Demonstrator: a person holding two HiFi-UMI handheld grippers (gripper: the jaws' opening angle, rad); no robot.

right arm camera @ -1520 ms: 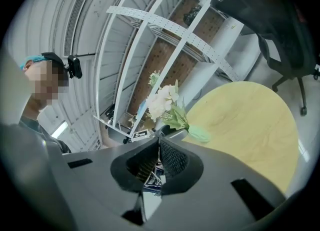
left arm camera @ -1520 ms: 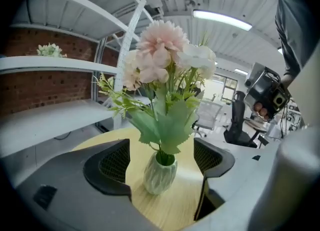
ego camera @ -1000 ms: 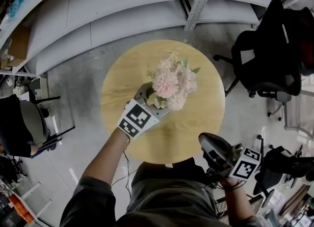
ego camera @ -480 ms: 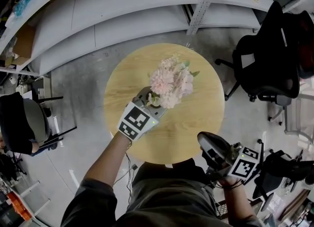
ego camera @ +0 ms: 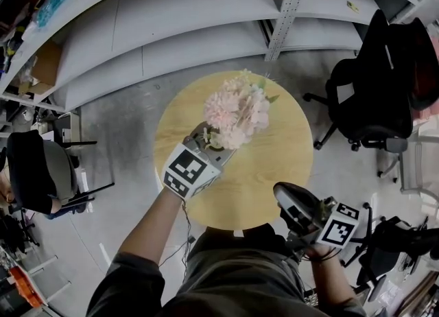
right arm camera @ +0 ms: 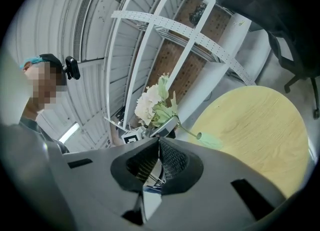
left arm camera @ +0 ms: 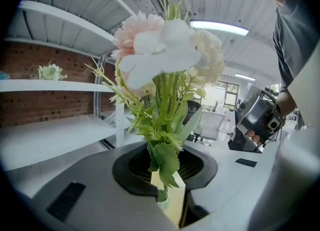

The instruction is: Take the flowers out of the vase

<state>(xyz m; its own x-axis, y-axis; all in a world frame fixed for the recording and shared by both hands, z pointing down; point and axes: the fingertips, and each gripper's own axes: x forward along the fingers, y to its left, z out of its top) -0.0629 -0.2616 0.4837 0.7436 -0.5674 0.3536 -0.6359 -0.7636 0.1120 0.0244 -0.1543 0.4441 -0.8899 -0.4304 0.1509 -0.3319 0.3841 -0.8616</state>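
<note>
Above one table [ego camera: 274, 171], the left tool [ego camera: 209, 138] is closing on one bouquet [ego camera: 239, 110].

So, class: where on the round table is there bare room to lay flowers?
Bare: the right half of the table, between the flowers and the edge by the chair, and the near edge by the right hand-held gripper. Crowded: upper left, under the flowers, stems between the closing jaws of the left hand-held gripper.

No readable text; the left marker cube [ego camera: 186, 173] and right marker cube [ego camera: 337, 225] seemingly bear only square patterns.
</note>
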